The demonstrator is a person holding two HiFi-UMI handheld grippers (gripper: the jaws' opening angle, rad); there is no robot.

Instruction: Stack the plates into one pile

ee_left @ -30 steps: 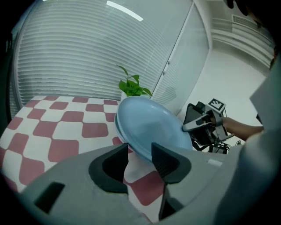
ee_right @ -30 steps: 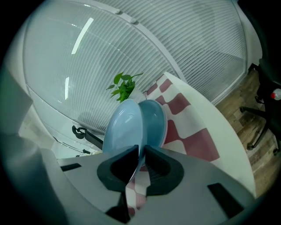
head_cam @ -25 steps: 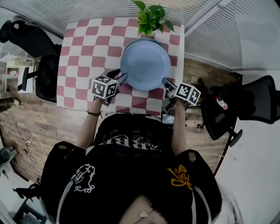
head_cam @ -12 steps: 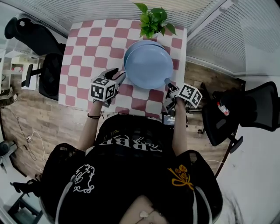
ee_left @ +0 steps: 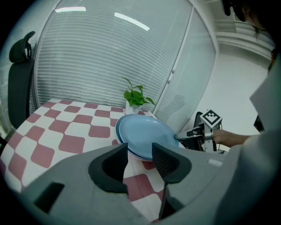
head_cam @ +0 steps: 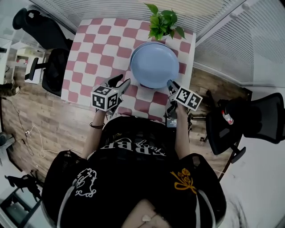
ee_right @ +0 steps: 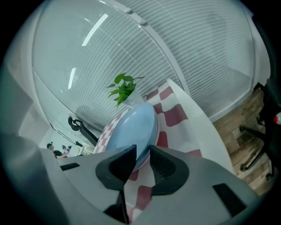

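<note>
The right gripper [head_cam: 169,83] pinches the top plate [head_cam: 155,64] in its jaws near the right edge of the surface [head_cam: 98,49]; the left gripper [head_cam: 121,82] has its jaws spread and empty. A slip could tip the plate floorward.

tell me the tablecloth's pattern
Pink-and-white checks on the tablecloth, clearest in the head view.

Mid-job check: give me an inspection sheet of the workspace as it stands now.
Surface: red-and-white checked tablecloth on the table.
Job's things: light blue round top plate on a darker blue lower plate, in one pile.
Clutter: green potted plant behind the pile.
Grippers: left gripper open, empty, short of the pile; right gripper shut on the top plate's rim.
Cables: thin white cable on the wooden floor.
Surroundings: black office chairs, window blinds.
</note>
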